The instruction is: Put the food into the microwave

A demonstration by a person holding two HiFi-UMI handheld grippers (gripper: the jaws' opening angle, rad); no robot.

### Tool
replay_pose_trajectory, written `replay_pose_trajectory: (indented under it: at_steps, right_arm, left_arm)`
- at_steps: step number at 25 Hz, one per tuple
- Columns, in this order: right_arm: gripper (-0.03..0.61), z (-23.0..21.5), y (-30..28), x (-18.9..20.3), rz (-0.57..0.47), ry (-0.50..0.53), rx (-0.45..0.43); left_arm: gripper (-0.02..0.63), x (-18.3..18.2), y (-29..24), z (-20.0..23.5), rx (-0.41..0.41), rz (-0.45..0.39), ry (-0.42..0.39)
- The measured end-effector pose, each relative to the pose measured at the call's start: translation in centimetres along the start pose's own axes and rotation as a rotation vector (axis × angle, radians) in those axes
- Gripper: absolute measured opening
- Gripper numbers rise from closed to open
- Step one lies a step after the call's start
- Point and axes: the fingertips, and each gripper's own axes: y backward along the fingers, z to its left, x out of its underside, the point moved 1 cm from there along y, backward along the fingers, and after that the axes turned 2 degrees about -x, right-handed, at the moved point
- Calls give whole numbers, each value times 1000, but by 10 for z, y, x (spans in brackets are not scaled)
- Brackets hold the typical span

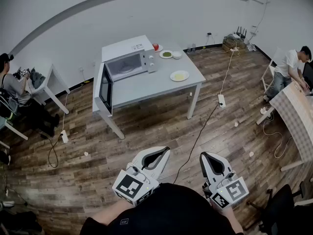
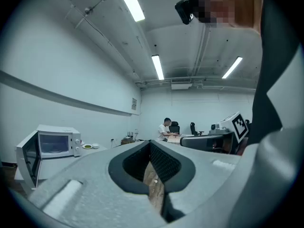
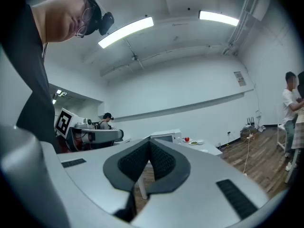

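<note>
A white microwave (image 1: 128, 62) stands on the grey table (image 1: 146, 84) across the room, its door (image 1: 105, 88) swung open to the left. A plate of yellowish food (image 1: 179, 76) sits near the table's right edge. Behind it are a plate of green food (image 1: 167, 54), a small white bowl (image 1: 177, 54) and a red item (image 1: 155, 47). My left gripper (image 1: 165, 151) and right gripper (image 1: 203, 156) are held level close to my body, far from the table. Both are shut, with nothing between the jaws. The microwave (image 2: 54, 144) shows small in the left gripper view, and the microwave (image 3: 164, 137) appears again in the right gripper view.
A cable with a power strip (image 1: 221, 100) runs across the wooden floor between me and the table. One person (image 1: 12, 89) sits at a desk on the left, another person (image 1: 288, 70) by a checkered table (image 1: 298, 114) on the right. An office chair (image 1: 281, 209) stands at the lower right.
</note>
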Motion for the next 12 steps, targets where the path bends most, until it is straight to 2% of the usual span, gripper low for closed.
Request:
replay_pose_trajectory:
  at_steps: [4,12]
  right_arm:
    - [14,-1,19,2,9,-9,16]
    - [14,-15,55,17,6,-46,17]
  left_arm:
    - [8,6,0,-20,36,-8,14]
    - [8,21,-9,-54,36,2,11]
